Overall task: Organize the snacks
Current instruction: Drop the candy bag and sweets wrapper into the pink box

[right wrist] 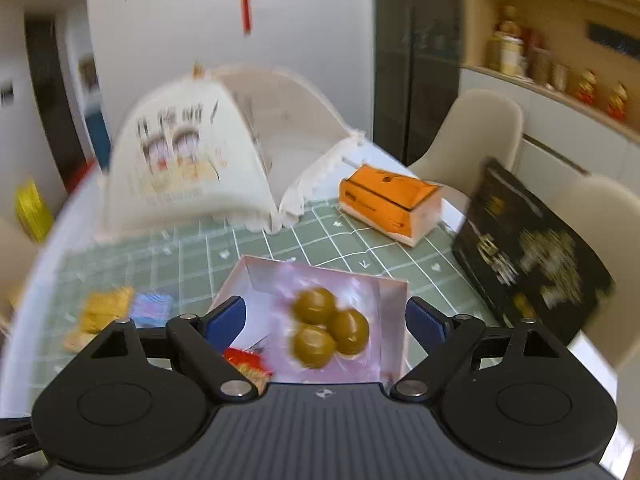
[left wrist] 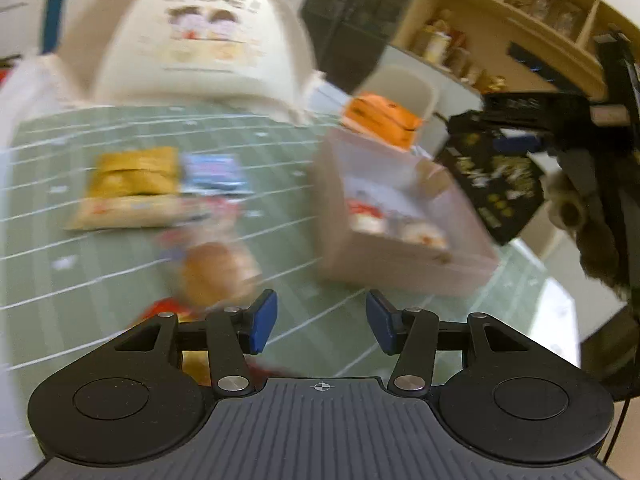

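A pink open box (left wrist: 404,248) stands on the green grid mat, with snack packets inside; in the right wrist view (right wrist: 320,280) it holds a clear packet of three green-brown balls (right wrist: 330,328) and a red packet (right wrist: 246,360). My left gripper (left wrist: 322,322) is open and empty above the mat, left of the box. Loose snacks lie ahead of it: a yellow bag (left wrist: 132,184), a blue packet (left wrist: 216,172) and a bread packet (left wrist: 218,272). My right gripper (right wrist: 326,322) is open, directly over the box. Both views are blurred.
A white mesh food cover (left wrist: 200,40) stands at the back of the table. An orange tissue pack (right wrist: 390,202) lies behind the box. A black gift box (right wrist: 532,260) leans at the right. Beige chairs (right wrist: 472,132) and shelves stand beyond the table's right edge.
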`<state>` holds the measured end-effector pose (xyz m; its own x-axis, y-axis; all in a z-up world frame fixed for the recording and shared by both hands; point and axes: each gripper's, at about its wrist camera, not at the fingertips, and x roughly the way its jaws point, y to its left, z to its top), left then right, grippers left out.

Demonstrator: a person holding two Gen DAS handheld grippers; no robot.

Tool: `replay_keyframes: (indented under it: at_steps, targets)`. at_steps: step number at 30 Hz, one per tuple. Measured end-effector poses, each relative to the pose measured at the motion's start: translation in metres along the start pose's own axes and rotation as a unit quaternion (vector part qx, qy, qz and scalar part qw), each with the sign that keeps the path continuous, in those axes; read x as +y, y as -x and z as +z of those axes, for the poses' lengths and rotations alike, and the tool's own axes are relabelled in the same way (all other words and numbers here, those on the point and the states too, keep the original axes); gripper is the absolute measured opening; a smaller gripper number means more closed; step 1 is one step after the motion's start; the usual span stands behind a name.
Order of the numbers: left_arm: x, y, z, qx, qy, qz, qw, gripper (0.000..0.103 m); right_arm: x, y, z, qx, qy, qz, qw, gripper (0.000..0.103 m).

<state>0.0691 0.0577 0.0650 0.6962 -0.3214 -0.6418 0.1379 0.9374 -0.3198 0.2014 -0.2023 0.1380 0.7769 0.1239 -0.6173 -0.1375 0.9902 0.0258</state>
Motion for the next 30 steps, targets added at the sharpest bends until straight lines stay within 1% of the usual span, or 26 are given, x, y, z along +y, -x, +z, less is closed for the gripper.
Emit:
replay_keyframes:
  at_steps: [1,2,3,4,5,7,9,11,12,15,17,18,19,20,21,23,25,26,28,30]
  targets:
    - [0.011,0.006,-0.003,0.002,0.004,0.019,0.9998,0.055,0.016,-0.012,0.003,0.009,0.017,0.005,1.0,0.088]
    - [0.019,0.01,-0.005,0.003,0.01,0.034,0.9994,0.055,0.031,-0.02,0.004,0.015,0.027,0.022,0.999,0.088]
    - [0.032,0.015,-0.007,0.002,0.021,0.052,0.9984,0.055,0.046,-0.027,0.003,0.024,0.034,0.048,0.998,0.088]
    - [0.042,0.018,-0.008,0.001,0.032,0.062,0.9976,0.055,0.064,-0.035,0.002,0.037,0.039,0.084,0.995,0.088]
    - [0.054,0.022,-0.009,-0.001,0.045,0.068,0.9967,0.055,0.082,-0.044,0.002,0.05,0.041,0.116,0.991,0.088]
    - [0.077,0.031,-0.012,-0.005,0.072,0.073,0.9947,0.055,0.114,-0.064,0.005,0.07,0.037,0.16,0.984,0.088]
    - [0.093,0.04,-0.015,-0.006,0.085,0.077,0.9934,0.055,0.147,-0.095,0.012,0.092,0.035,0.173,0.98,0.088]
    - [0.107,0.047,-0.018,-0.006,0.095,0.078,0.9925,0.055,0.17,-0.132,0.02,0.123,0.024,0.162,0.979,0.088]
    - [0.114,0.05,-0.02,-0.006,0.099,0.074,0.9923,0.055,0.179,-0.155,0.025,0.133,0.009,0.147,0.98,0.088]
    - [0.126,0.056,-0.026,-0.002,0.109,0.062,0.992,0.055,0.191,-0.208,0.034,0.142,-0.02,0.085,0.986,0.088]
    - [0.13,0.059,-0.029,0.003,0.114,0.056,0.9919,0.055,0.197,-0.231,0.03,0.159,-0.011,0.057,0.986,0.087]
    - [0.132,0.06,-0.031,0.004,0.117,0.053,0.9917,0.055,0.2,-0.24,0.026,0.178,-0.002,0.05,0.983,0.085]
    - [0.135,0.06,-0.033,0.005,0.119,0.051,0.9916,0.055,0.2,-0.235,0.021,0.173,0.003,0.053,0.983,0.079]
    - [0.137,0.06,-0.034,0.006,0.122,0.049,0.9913,0.055,0.201,-0.229,0.017,0.171,0.011,0.063,0.983,0.076]
    - [0.139,0.059,-0.035,0.008,0.125,0.047,0.9911,0.055,0.204,-0.22,0.012,0.172,0.031,0.078,0.982,0.066]
    - [0.14,0.054,-0.036,0.014,0.128,0.046,0.9906,0.055,0.207,-0.202,0.0,0.178,0.056,0.099,0.978,0.063]
    - [0.137,0.05,-0.035,0.018,0.128,0.04,0.9908,0.055,0.204,-0.181,-0.015,0.191,0.055,0.121,0.973,0.061]
    - [0.134,0.048,-0.034,0.019,0.126,0.035,0.9912,0.055,0.203,-0.169,-0.023,0.193,0.053,0.136,0.97,0.058]
    - [0.127,0.045,-0.033,0.023,0.116,0.03,0.9925,0.055,0.201,-0.147,-0.038,0.199,0.051,0.162,0.965,0.05]
    - [0.12,0.043,-0.034,0.029,0.107,0.028,0.9934,0.055,0.199,-0.127,-0.054,0.207,0.047,0.192,0.958,0.045]
